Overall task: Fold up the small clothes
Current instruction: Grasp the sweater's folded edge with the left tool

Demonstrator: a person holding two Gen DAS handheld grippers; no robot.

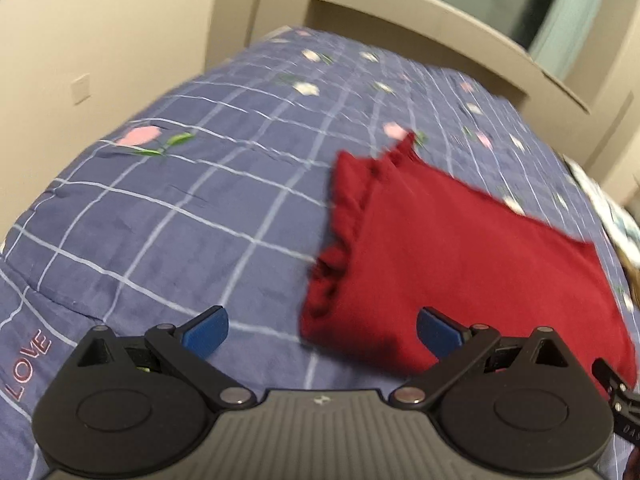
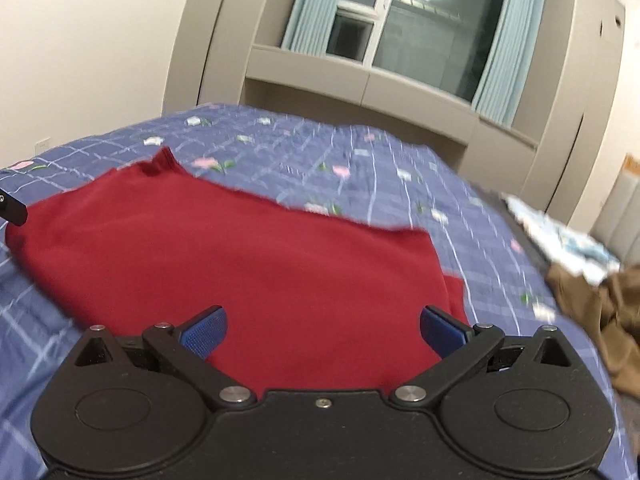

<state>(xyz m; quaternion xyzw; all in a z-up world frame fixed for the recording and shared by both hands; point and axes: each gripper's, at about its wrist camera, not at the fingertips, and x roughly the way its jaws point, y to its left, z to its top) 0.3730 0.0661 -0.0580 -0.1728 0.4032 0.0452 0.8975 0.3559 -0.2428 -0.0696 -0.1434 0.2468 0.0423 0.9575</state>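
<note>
A dark red garment [image 1: 460, 256] lies folded flat on the blue checked bedspread [image 1: 180, 208], with a ruffled edge on its left side. My left gripper [image 1: 322, 334] is open and empty, above the bedspread at the garment's near left corner. In the right wrist view the same red garment [image 2: 240, 256] fills the middle. My right gripper [image 2: 324, 334] is open and empty, just above the garment's near edge. A black part of the left gripper [image 2: 12, 206] shows at that view's left edge.
A brown garment [image 2: 592, 312] and a white and light blue patterned cloth [image 2: 560, 236] lie on the bed's right side. Beige cabinets [image 2: 360, 92] and a curtained window [image 2: 400, 28] stand behind the bed. A wall [image 1: 100, 60] runs along the left.
</note>
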